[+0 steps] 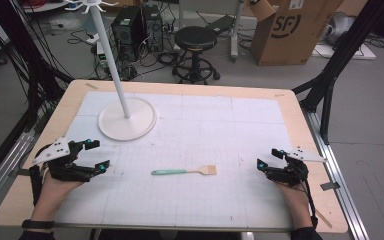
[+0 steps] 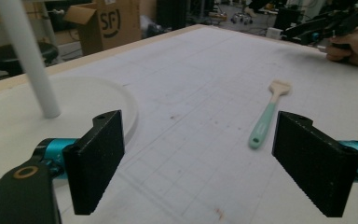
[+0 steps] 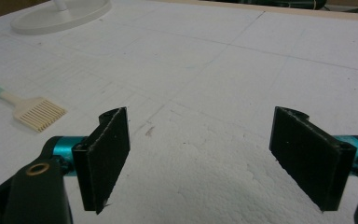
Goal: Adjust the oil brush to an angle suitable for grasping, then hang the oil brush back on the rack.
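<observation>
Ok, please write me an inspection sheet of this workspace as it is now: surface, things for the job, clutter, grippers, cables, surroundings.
Surface: wooden table covered by a white gridded mat with a few small stains.
Job's things: brush with a green handle lying flat at mid-table; white stand with a round base and tall pole at the rear left.
Clutter: nothing seen on the mat.
Grippers: left gripper and right gripper both open, empty, resting near the table's sides.
Cables: a tangle on the floor behind the table.
Surroundings: black stool, cardboard box, computer towers.
</observation>
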